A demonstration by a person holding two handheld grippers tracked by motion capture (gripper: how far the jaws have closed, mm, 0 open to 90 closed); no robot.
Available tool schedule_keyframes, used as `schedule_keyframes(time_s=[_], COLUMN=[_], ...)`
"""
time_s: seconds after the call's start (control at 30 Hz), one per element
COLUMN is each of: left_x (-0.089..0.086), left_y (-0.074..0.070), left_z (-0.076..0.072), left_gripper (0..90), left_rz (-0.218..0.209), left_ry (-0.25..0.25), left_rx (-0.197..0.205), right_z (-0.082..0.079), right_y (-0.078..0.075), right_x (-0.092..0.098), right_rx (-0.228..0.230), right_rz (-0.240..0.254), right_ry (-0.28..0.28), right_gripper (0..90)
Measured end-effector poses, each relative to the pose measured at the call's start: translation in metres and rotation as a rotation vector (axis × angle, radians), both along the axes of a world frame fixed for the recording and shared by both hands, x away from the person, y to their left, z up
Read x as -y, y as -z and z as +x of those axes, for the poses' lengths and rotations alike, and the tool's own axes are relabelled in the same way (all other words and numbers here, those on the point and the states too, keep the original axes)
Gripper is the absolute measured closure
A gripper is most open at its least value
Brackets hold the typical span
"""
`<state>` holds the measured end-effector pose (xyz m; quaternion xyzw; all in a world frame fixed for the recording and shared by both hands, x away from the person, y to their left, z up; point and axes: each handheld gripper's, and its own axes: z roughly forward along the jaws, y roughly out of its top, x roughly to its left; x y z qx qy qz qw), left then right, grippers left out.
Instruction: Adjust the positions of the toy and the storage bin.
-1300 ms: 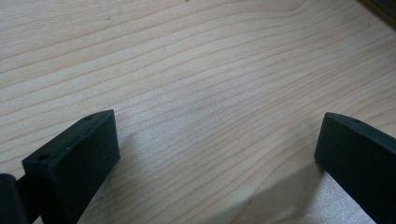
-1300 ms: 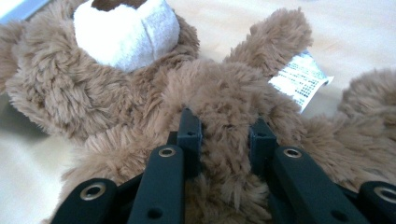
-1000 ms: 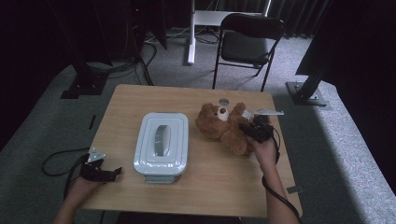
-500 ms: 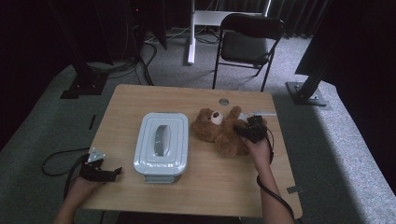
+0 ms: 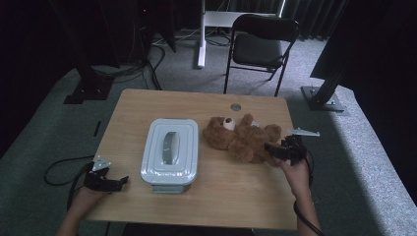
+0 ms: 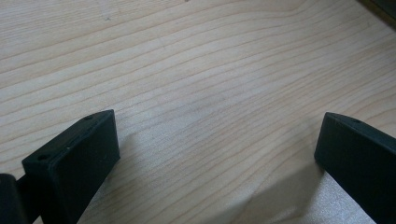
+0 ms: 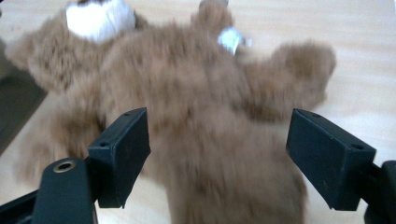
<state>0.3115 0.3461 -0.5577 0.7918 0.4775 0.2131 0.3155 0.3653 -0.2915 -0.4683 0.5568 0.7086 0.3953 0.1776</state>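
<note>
A brown teddy bear (image 5: pixel 241 137) lies on its back on the wooden table (image 5: pixel 162 105), white muzzle up. My right gripper (image 5: pixel 271 150) sits at the bear's right side, pointing left at it. In the right gripper view the bear (image 7: pixel 201 93) lies close ahead, its fur reaching between the jaws of my right gripper (image 7: pixel 217 116). Those jaws have just been opening and stand wide, and the pads do not press the fur. My left gripper (image 5: pixel 120 181) rests near the table's front left corner. It stands open over bare wood in the left gripper view (image 6: pixel 218 119).
A pale lidded box (image 5: pixel 169 155) with a handle on top stands left of the bear. A round grommet (image 5: pixel 236 106) sits near the table's far edge. Beyond the table stand a black folding chair (image 5: pixel 263 42) and stand bases. Cables lie on the floor at left.
The right gripper has let go of the bear, opened wide and drawn back to the right and toward the person. The bear has settled flat. The left gripper has not moved.
</note>
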Motion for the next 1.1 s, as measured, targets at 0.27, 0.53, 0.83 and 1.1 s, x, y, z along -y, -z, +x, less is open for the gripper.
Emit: schedule_keyframes(time_s=[0.27,0.53,0.83,1.1], left_x=[0.0,0.0,0.0,0.0], left_y=[0.0,0.0,0.0,0.0], left_z=[0.0,0.0,0.0,0.0], left_gripper=[0.4,0.4,0.4,0.4], left_rz=[0.002,0.001,0.001,0.001], left_ry=[0.0,0.0,0.0,0.0], left_rx=[0.0,0.001,0.001,0.001], right_z=[-0.022,-0.041,-0.056,-0.061], right_y=[0.026,0.02,0.013,0.019], right_x=[0.002,-0.019,-0.07,-0.113], right_rx=[-0.05,-0.052,-0.048,-0.102], right_rz=[-0.045,-0.019,0.047,0.111], right_ry=[-0.067,-0.187,-0.386,-0.504], right_gripper=[64.9,82.4,83.6,83.4])
